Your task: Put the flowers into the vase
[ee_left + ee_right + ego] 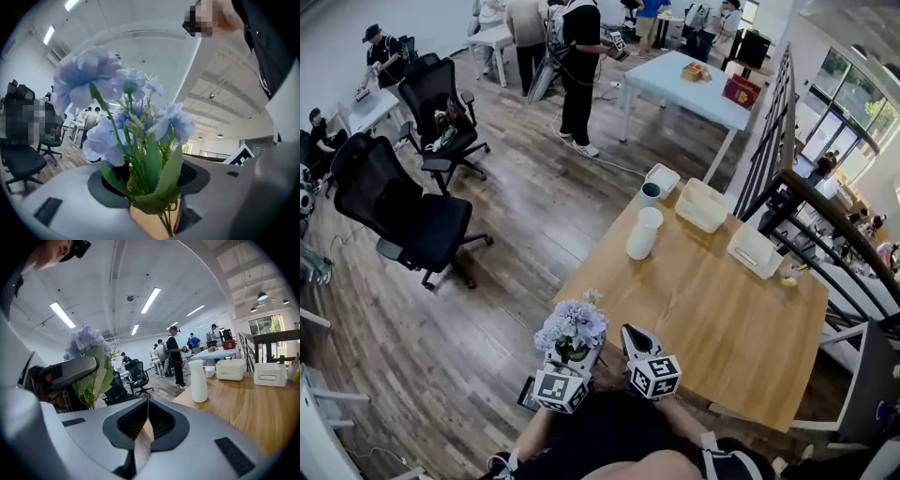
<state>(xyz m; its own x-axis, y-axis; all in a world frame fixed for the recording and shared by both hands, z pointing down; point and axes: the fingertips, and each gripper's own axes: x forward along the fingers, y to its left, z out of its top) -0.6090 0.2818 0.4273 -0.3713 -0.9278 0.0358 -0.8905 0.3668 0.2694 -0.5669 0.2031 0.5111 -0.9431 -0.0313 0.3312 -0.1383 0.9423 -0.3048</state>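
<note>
Left gripper view only: the left tongs (151, 190) are clamped on the green stems and leaves of the flowers (126, 117). The pale blue blooms stand up out of the jaws and the stems run down through the gap. The head view hides that grip under the blooms. There the flowers (572, 326) sit above the left tongs (574, 354), by the near corner of the wooden surface (722, 319).

Right gripper view only: the right tongs (146, 425) have their jaws pressed together with nothing between them. The same view catches the flowers (89, 362) side on, with the left tongs (65, 372) close by. The head view puts the right tongs (634, 336) just beside the left, both low in frame against the person's body.

The vase (643, 232) is white and upright on the far part of the surface, well apart from the flowers. The right gripper view shows the vase (197, 379) from the side with a narrower neck; its inside is not visible. Just past it in the head view is a cup (650, 193), dark teal inside; I cannot tell its contents.

There is a small white bin (662, 178) at the far corner, a bigger bin (701, 206) beside it, and a third bin (754, 251) further along that edge. Only the head view looks into them, and they are pale inside. Only that view shows the wood floor (516, 216), the black office chairs (412, 220) and people (578, 66) standing at the far end.
</note>
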